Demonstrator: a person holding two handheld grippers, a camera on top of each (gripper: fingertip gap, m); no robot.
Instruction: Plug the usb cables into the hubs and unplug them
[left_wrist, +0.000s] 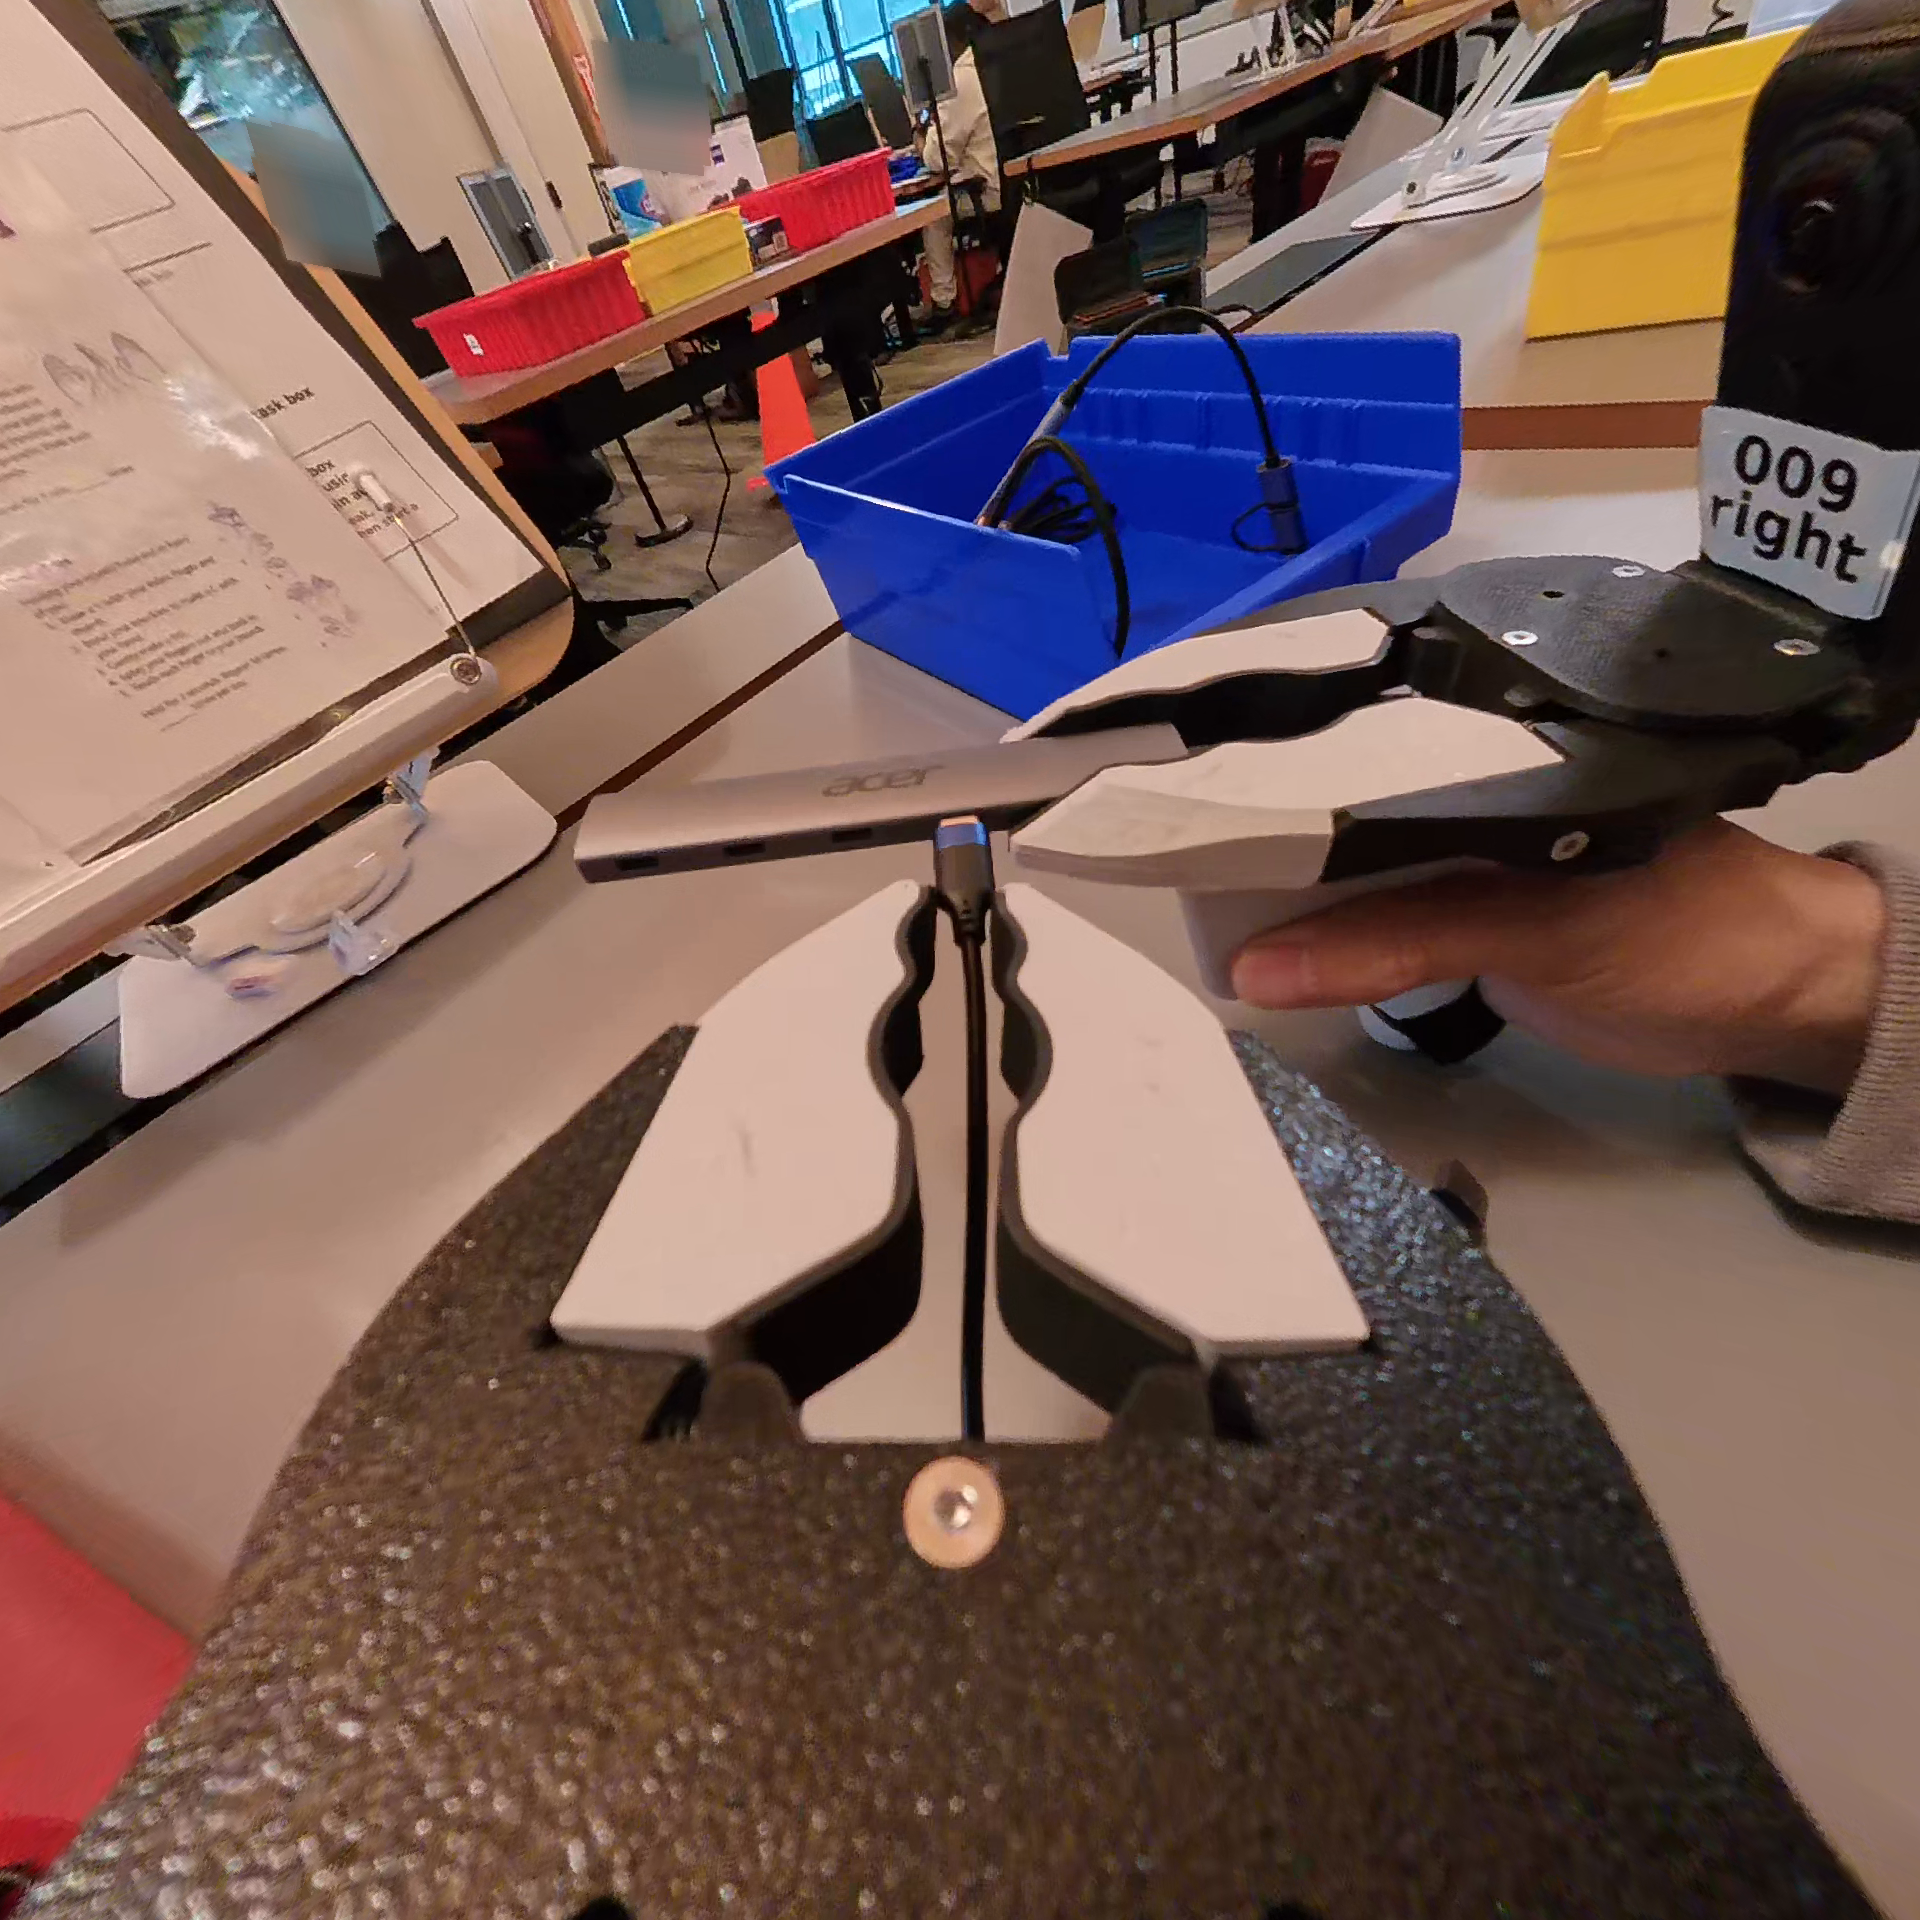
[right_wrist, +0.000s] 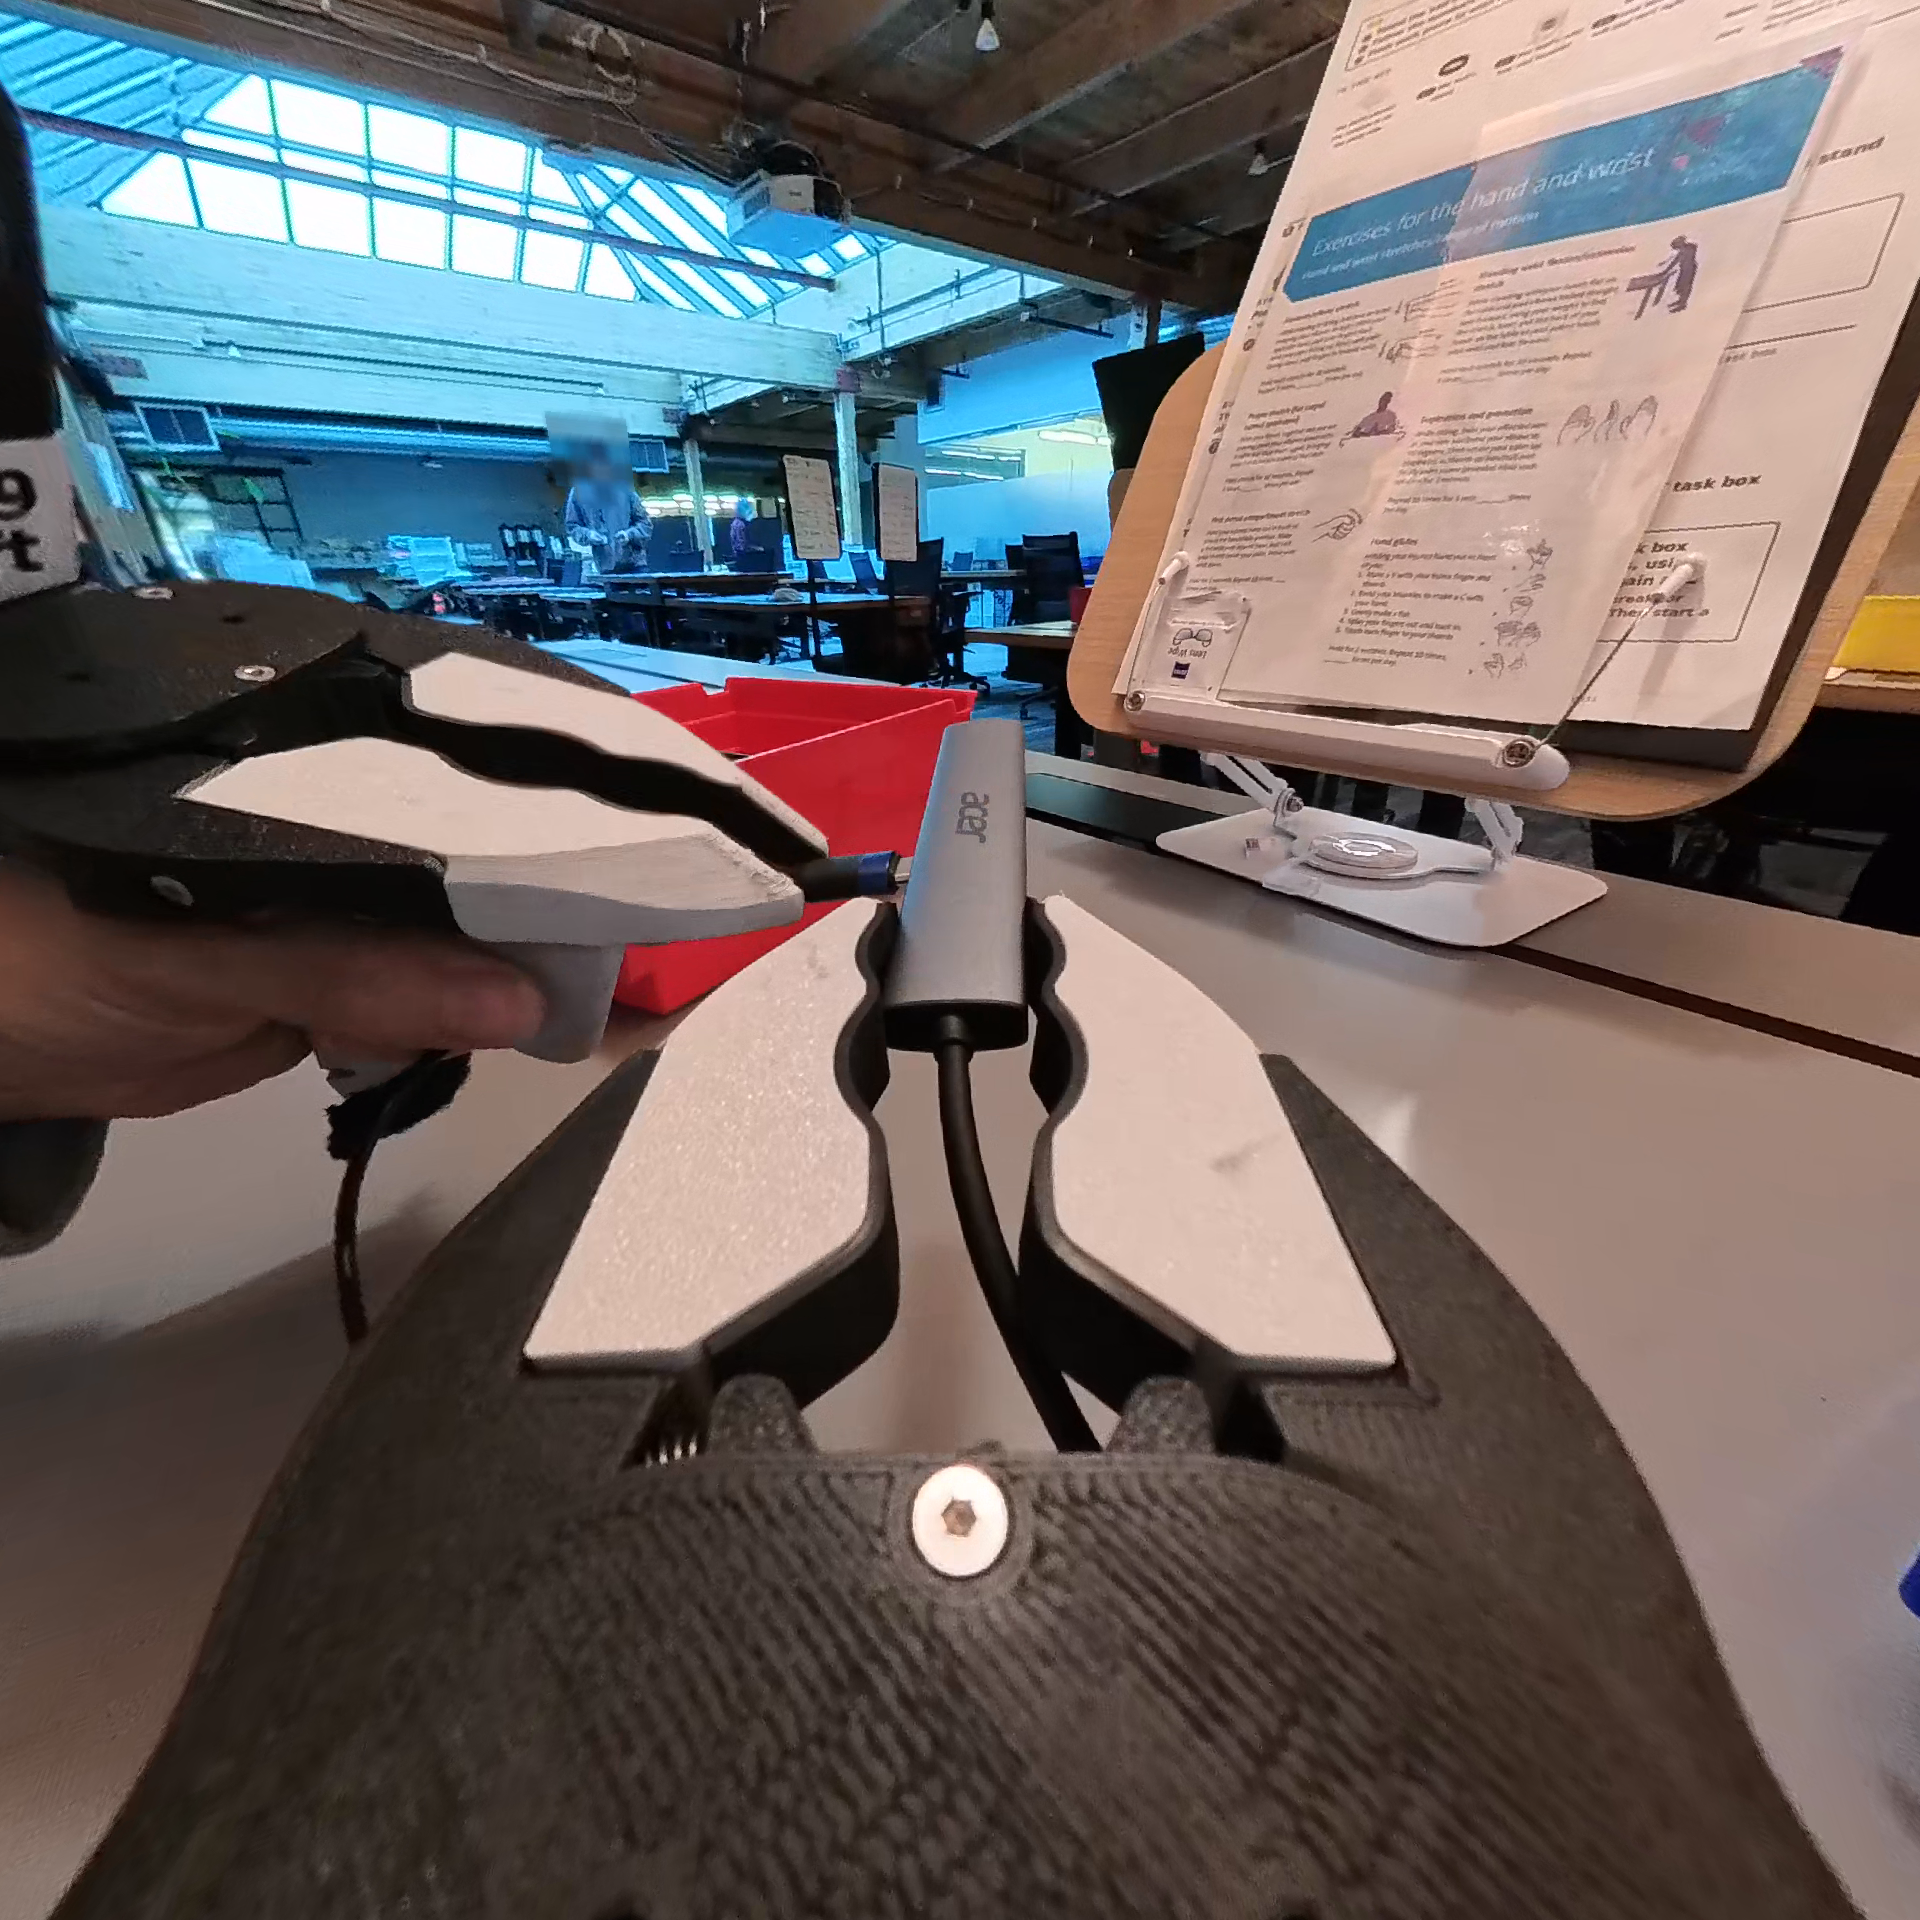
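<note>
A grey USB hub (left_wrist: 810, 805) is held level above the table. My right gripper (left_wrist: 1023, 795) is shut on its right end; in the right wrist view my right gripper (right_wrist: 961, 914) clamps the hub (right_wrist: 971, 831) near its own black cable (right_wrist: 971, 1195). My left gripper (left_wrist: 961, 894) is shut on a black USB cable with a blue plug (left_wrist: 958, 857). The plug's tip meets the hub's side face at a port; how deep it sits is unclear. In the right wrist view my left gripper (right_wrist: 810, 871) comes in from the left with the plug (right_wrist: 868, 871).
A blue bin (left_wrist: 1039, 613) with more cables stands behind the hub. A document stand (left_wrist: 260, 520) is at the left, also in the right wrist view (right_wrist: 1455, 468). A red bin (right_wrist: 831, 769) sits beyond my left gripper. A yellow bin (left_wrist: 1642, 208) is far right. The grippers are tip to tip, or close to it.
</note>
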